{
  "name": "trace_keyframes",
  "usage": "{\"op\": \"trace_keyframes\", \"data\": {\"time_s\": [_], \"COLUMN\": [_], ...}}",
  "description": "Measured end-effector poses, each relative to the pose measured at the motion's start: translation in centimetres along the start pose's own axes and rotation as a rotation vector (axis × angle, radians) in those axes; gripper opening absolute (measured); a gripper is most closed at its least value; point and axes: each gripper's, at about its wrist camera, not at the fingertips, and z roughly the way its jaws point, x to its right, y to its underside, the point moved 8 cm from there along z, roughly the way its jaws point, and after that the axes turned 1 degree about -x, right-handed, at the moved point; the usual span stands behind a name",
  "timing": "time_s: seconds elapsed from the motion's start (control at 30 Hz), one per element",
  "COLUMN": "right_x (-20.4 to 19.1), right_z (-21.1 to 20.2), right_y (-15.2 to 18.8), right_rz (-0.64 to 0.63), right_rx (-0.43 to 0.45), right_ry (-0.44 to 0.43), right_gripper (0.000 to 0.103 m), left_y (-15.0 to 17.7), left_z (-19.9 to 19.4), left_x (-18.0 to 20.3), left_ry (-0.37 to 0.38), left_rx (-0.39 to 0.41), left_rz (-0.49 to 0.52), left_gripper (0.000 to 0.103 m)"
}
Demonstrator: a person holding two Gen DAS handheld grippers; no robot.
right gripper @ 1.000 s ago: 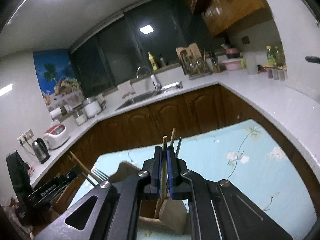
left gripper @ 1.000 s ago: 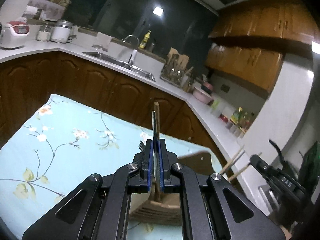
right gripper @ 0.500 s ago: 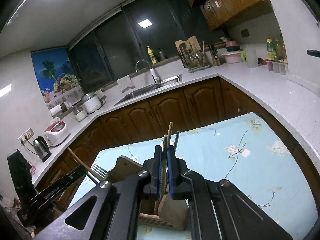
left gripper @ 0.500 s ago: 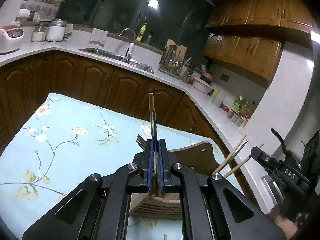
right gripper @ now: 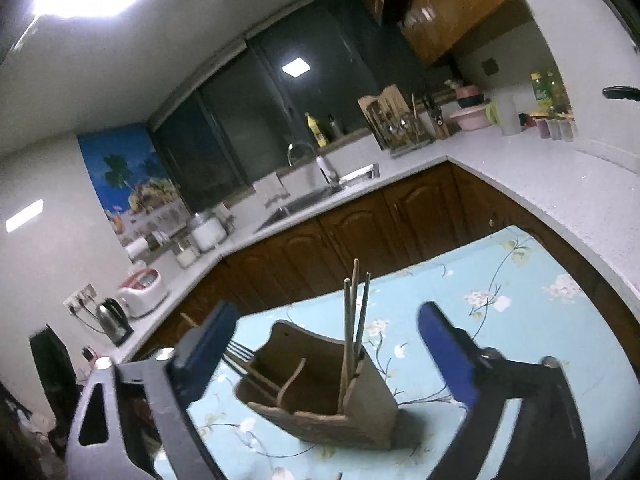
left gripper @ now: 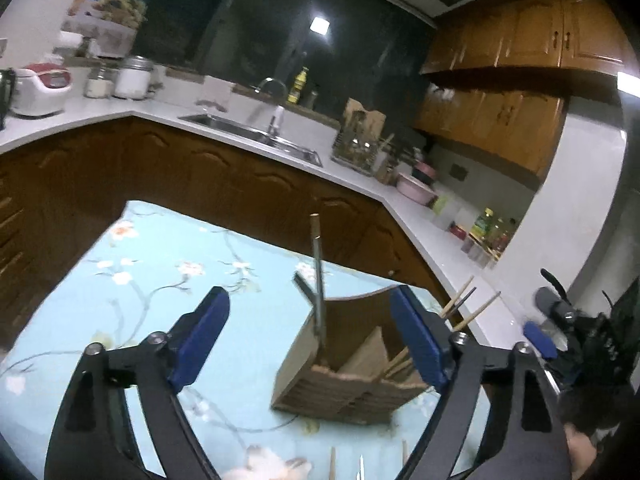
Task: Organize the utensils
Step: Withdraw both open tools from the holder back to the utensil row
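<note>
A wooden utensil holder [left gripper: 352, 372] [right gripper: 320, 392] with compartments stands on the table with the light blue floral cloth [left gripper: 160, 280] [right gripper: 520, 320]. A fork [left gripper: 318, 280] stands upright in its left compartment; its tines show in the right wrist view [right gripper: 238, 354]. Chopsticks [right gripper: 354, 312] stand in its right compartment, and their tips show in the left wrist view [left gripper: 468, 300]. My left gripper [left gripper: 320, 336] is open and empty, its jaws wide on either side of the holder. My right gripper [right gripper: 332, 352] is open and empty above the holder.
More utensil tips [left gripper: 360, 468] lie at the near table edge. Behind the table run dark wooden cabinets [left gripper: 200, 184] under a white counter with a sink [left gripper: 256, 132], a rice cooker [left gripper: 40, 88], a kettle [right gripper: 114, 320] and a dish rack [right gripper: 400, 124].
Both grippers have opened. The left let go of the fork and the right let go of the chopsticks, which now stand in the holder. Both grippers have drawn back a little.
</note>
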Motion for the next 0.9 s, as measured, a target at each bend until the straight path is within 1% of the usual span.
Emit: {"op": "trace_keyframes", "data": {"time_s": [0.03, 0.1, 0.23, 0.37, 0.5, 0.63, 0.8, 0.9], "right_x": [-0.2, -0.3, -0.1, 0.2, 0.7, 1.3, 2.3, 3.2], "right_z": [-0.6, -2.5, -5.4, -8.0, -10.7, -12.4, -14.2, -14.5], "right_y": [0.1, 0.5, 2.1, 4.1, 6.9, 9.3, 13.2, 15.7], "right_rz": [0.001, 0.004, -0.007, -0.031, -0.065, -0.077, -0.077, -0.076], "right_rx": [0.006, 0.017, 0.017, 0.002, -0.005, -0.021, -0.056, -0.1], "right_ry": [-0.004, -0.012, 0.005, 0.041, 0.097, 0.129, 0.172, 0.199], "right_gripper": [0.097, 0.097, 0.098, 0.099, 0.101, 0.101, 0.101, 0.101], "left_y": [0.5, 1.4, 3.6, 6.0, 8.0, 10.1, 12.9, 14.9], "left_z": [-0.9, -2.1, -4.4, -6.4, -8.2, -9.5, -10.6, -10.5], "left_x": [-0.3, -0.8, -1.4, -1.7, -2.1, -2.6, -3.9, -4.7], "left_ry": [-0.001, -0.012, -0.032, -0.058, -0.072, -0.089, -0.115, -0.13], "left_rx": [-0.002, -0.009, -0.029, -0.057, -0.071, -0.095, -0.129, -0.173], "left_rz": [-0.007, -0.012, 0.007, 0.031, 0.04, 0.043, 0.045, 0.042], "left_gripper": [0.091, 0.094, 0.094, 0.095, 0.096, 0.096, 0.096, 0.096]}}
